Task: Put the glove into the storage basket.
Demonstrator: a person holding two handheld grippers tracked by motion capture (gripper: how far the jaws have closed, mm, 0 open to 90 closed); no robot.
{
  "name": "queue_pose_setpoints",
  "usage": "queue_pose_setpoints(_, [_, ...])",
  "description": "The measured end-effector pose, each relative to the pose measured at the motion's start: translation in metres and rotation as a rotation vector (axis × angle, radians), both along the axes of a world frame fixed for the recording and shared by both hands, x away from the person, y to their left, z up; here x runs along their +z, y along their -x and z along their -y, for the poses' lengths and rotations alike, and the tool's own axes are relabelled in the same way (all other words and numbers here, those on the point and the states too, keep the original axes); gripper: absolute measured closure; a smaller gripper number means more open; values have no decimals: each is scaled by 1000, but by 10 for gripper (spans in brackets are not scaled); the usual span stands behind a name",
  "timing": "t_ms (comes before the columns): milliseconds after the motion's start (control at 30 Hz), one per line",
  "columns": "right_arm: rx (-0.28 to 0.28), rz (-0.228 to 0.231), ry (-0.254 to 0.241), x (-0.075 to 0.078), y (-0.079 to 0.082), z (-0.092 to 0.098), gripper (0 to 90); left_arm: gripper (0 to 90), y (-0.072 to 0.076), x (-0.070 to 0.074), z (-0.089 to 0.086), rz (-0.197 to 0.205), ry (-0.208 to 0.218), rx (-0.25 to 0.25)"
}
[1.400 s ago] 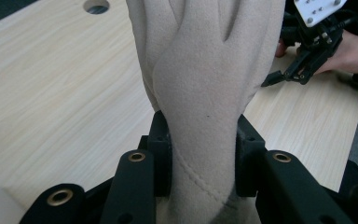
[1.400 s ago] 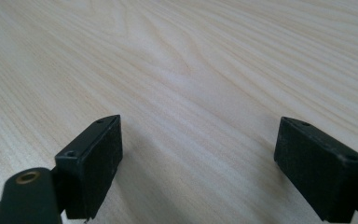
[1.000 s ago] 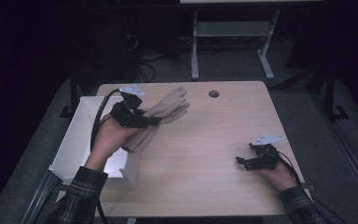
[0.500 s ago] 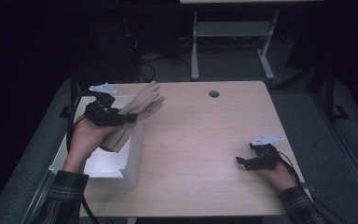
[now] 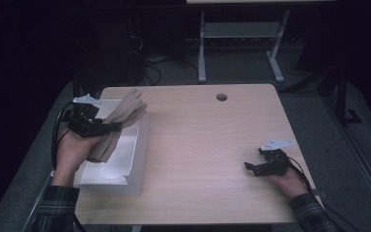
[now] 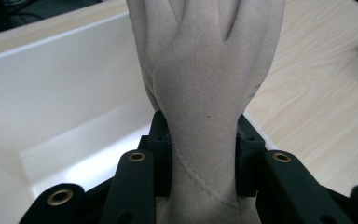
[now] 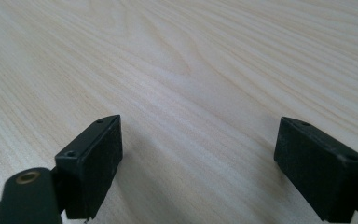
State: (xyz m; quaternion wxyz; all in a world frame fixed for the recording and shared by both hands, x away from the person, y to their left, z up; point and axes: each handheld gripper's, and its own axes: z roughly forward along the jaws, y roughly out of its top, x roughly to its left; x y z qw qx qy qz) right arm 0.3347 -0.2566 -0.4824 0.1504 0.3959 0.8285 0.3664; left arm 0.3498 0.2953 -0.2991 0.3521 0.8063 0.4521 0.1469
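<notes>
Wooden tabletop in a dark room, with a white box at its left edge. Left gripper, held above the box, is clamped on the wrist of a beige glove; the glove's fingers point away from the person, over the box's far rim. In the left gripper view the glove fills the space between both jaws. Right gripper rests low on the tabletop near its right edge, jaws well apart with bare wood between them.

Left gripper holds beige glove above white box.
</notes>
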Motion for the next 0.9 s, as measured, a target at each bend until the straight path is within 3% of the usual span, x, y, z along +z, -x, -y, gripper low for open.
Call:
queue_pose_setpoints(167, [0,0,1,0,0,0,146,665,3,-19,-14,-20,-7,55])
queue_pose_setpoints(367, [0,0,0,0,0,0,146,663,3,-42,-20,-48,-16,85])
queue_pose_setpoints(600, [-1,1,2,0,0,0,146,662,-4,-76,-18,-92,-52,99])
queue_pose_setpoints(900, [-2,1,2,0,0,0,146,653,-17,-104,-16,-131,-87,108])
